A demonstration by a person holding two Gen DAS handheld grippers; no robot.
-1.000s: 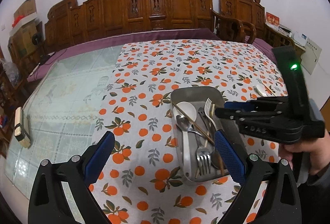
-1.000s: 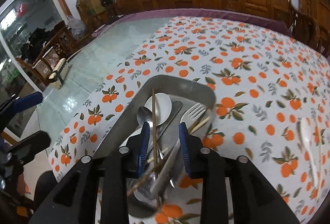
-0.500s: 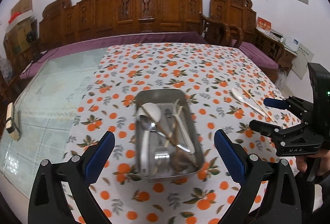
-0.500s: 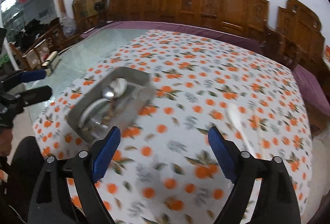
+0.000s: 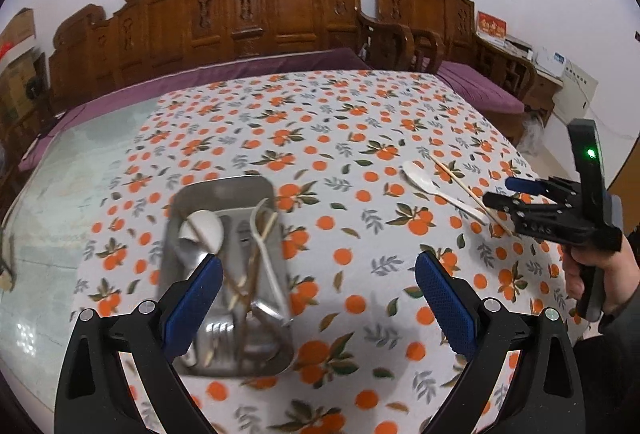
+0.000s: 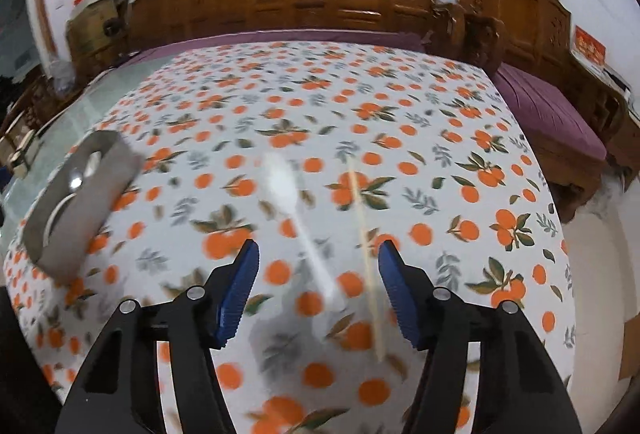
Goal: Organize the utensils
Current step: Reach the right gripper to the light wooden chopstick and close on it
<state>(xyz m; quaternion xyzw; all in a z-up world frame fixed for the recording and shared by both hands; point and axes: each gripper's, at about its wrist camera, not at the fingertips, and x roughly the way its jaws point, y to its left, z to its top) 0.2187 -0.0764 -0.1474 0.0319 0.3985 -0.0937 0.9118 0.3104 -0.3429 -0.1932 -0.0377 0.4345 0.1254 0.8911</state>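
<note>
Lying loose on the counter [image 6: 440, 106], a white spoon [image 6: 296, 210] is framed between the pads of the right tool [image 6: 318, 290], bowl toward twelve o'clock, handle toward five, long axis slightly tilted. A chopstick [image 6: 364, 246] is laid just beside it at three o'clock, nearly parallel. Nothing is gripped yet: the right jaws are closing around both, lined up, it seems, for a pick. At nine o'clock, well apart, the metal tray [image 6: 80, 202] is kept as the collecting place. The left tool [image 5: 316, 304] is held open and empty above the tray.
</note>
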